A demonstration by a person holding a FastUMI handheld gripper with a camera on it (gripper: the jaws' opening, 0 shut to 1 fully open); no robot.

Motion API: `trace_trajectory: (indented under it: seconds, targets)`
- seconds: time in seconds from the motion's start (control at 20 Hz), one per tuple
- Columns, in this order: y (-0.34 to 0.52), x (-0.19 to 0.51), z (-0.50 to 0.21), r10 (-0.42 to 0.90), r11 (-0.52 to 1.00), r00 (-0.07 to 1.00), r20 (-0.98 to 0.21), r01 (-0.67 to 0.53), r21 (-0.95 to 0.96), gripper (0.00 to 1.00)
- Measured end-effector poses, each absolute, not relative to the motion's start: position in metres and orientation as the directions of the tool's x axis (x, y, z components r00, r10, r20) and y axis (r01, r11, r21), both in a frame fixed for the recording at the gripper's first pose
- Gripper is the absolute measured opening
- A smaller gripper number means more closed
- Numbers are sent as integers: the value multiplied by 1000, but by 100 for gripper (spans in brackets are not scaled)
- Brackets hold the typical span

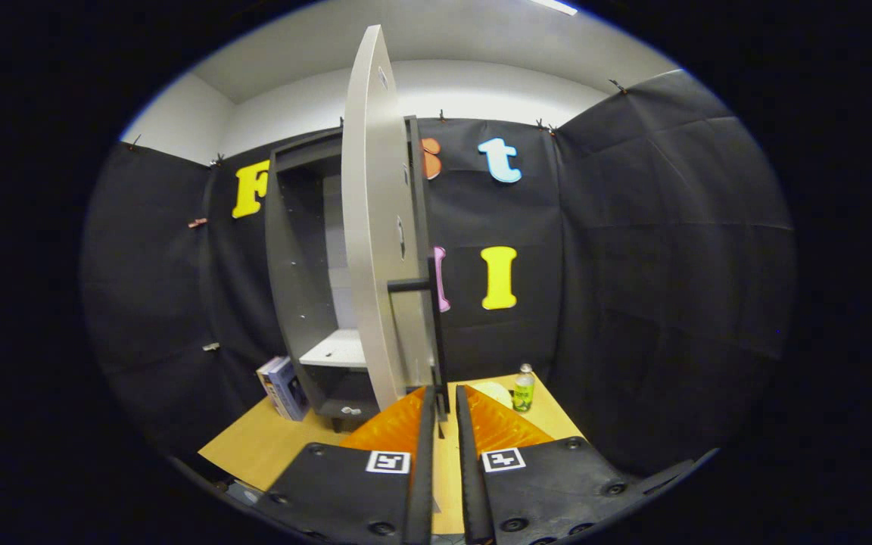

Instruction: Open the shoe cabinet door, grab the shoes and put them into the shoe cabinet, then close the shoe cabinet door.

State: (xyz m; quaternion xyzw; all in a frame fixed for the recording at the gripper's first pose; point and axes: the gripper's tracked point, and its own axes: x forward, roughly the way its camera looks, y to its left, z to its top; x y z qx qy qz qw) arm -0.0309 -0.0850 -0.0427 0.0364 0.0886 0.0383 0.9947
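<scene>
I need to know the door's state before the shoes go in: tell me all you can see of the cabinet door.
The cabinet door is a pale, smooth panel, swung open and seen nearly edge-on, upright. A dark bar handle runs down its outer face. Its lower edge sits just ahead of the gripper, whose fingers are nearly closed around the handle's lower end; contact is unclear.

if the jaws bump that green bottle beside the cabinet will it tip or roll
The green bottle stands upright, tall and narrow, so it probably tips easily. Being round, it would likely roll across the table. The gripper looks nearly closed, short of it.
</scene>
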Motion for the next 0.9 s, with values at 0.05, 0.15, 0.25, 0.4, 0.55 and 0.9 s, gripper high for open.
trace_trajectory:
  seconds: [0.05,0.15,0.25,0.4,0.55,0.9]
  targets:
    - [-85,-38,-48,67,995,980,-188,-53,79,27]
    - [-77,-50,-59,38,998,977,-208,-28,53,47]
    - [-62,-61,-77,40,999,967,-250,-31,41,65]
    - [-16,-72,-112,102,995,940,-327,-93,42,97]
    - [35,-78,-161,193,981,887,-420,-190,50,96]
    - [117,-59,-287,305,951,735,-606,-266,157,98]
